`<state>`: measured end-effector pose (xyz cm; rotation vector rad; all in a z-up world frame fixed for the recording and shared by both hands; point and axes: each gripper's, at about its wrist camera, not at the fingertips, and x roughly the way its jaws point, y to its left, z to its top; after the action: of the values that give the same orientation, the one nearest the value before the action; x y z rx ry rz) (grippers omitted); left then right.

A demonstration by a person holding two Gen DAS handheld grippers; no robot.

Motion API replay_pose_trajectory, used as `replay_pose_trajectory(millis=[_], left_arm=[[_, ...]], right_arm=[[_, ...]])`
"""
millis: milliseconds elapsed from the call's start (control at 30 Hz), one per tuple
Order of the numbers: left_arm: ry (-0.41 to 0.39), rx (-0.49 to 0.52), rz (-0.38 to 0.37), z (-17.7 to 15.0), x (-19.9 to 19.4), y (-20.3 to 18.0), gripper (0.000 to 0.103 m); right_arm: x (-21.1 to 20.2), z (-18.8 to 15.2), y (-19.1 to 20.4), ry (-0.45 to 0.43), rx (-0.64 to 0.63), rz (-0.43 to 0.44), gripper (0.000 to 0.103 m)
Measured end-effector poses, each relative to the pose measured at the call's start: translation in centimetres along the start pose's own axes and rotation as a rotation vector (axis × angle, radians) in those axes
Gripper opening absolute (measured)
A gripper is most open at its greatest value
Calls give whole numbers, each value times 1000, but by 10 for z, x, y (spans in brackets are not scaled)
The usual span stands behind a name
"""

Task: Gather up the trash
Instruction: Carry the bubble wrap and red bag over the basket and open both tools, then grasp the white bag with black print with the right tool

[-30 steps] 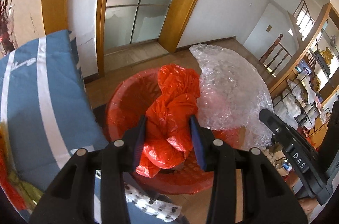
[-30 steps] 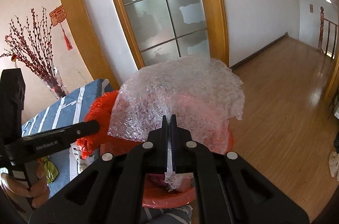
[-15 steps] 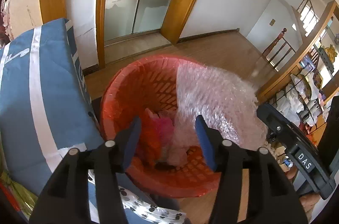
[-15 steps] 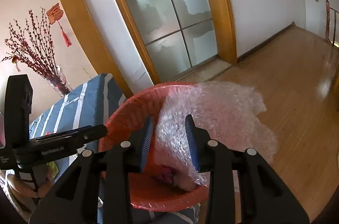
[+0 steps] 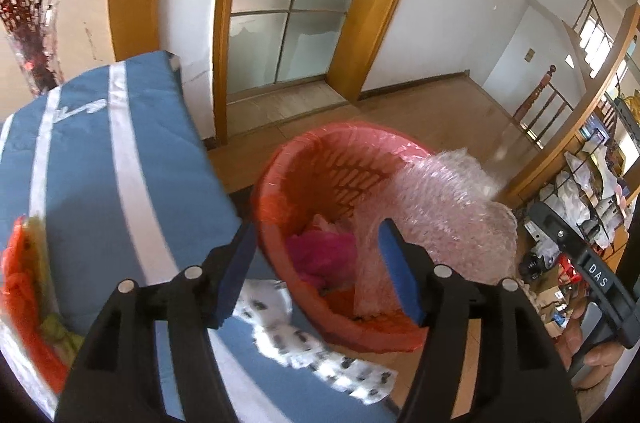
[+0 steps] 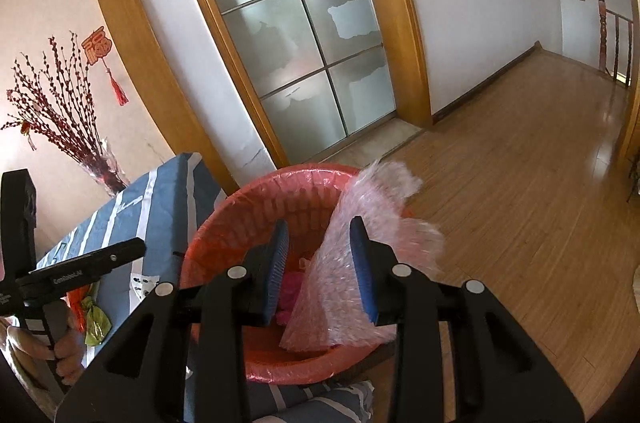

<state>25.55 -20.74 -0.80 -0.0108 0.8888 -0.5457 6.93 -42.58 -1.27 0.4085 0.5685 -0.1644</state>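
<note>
Both jaws wide and empty over the red basket [image 6: 240,219]; bubble wrap [image 6: 360,243] sits half in, draped over the rim at 3 o'clock, so right gripper [image 6: 320,263] should push it down while left gripper [image 5: 316,263] clears toward 9 o'clock

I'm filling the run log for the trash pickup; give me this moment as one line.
left tool: open, empty | right tool: open, empty | bubble wrap: in red basket, sticking out over rim | phase: released
</note>
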Motion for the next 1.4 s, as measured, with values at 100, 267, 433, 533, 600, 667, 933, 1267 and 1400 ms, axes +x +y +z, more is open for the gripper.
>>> replay_pose_trajectory(millis=[100, 267, 433, 533, 600, 667, 933, 1267, 1400], left_arm=[[-18, -6, 13, -1, -12, 10, 63], [-49, -16, 46, -3, -32, 28, 64], [-74, -34, 98, -8, -52, 53, 66], [-84, -56, 130, -14, -64, 70, 66], [-92, -82, 153, -19, -75, 87, 67], [-102, -107, 175, -25, -86, 103, 67], [-147, -206, 277, -51, -133, 169, 68], [-150, -313, 360, -83, -165, 233, 69], [-142, -327, 374, -93, -167, 244, 69]], right_arm=[[-3, -2, 4, 3, -8, 6, 33], [-8, -9, 20, 17, -42, 40, 33], [-6, -21, 52, 43, -90, 101, 41], [-1, -31, 74, 72, -129, 145, 41], [3, -39, 91, 94, -156, 172, 41], [11, -49, 109, 125, -190, 198, 41], [49, -88, 161, 245, -313, 209, 41], [70, -103, 180, 273, -353, 143, 41], [73, -105, 184, 271, -379, 106, 37]])
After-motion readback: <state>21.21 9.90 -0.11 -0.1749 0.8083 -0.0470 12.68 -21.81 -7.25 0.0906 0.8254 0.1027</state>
